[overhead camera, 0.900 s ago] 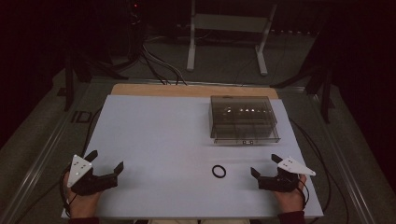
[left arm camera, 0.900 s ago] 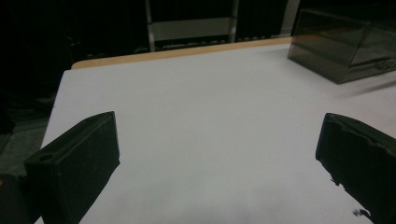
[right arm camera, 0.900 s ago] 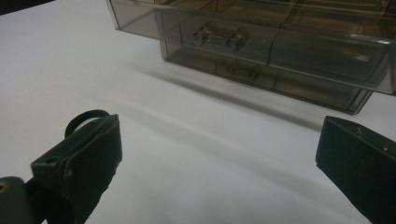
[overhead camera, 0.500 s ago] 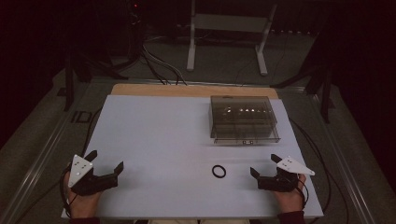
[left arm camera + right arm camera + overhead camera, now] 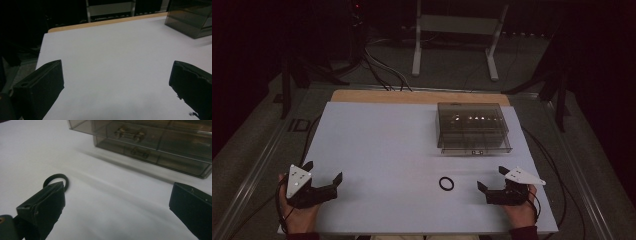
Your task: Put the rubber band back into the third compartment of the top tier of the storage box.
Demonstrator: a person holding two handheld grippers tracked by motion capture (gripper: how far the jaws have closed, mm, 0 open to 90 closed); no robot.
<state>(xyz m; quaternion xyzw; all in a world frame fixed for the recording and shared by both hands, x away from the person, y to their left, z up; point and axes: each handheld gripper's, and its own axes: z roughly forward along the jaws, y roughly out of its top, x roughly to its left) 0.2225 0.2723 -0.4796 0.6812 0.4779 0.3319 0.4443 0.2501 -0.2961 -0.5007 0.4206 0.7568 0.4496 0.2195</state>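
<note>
The flat white table covering (image 5: 402,150) is looking matt and smooth, like paper or thin plastic sheet, and a strip of pale bare wood (image 5: 412,96) is showing along its far edge. The smoky see-through plastic drawer box (image 5: 472,127) is gleaming glossy, with small shiny metal-looking handles (image 5: 128,133) catching light. The small black ring (image 5: 446,183) is looking dull and rubbery. Both grippers' black jaws are appearing matt, slightly rough plastic with scuffed edges.
</note>
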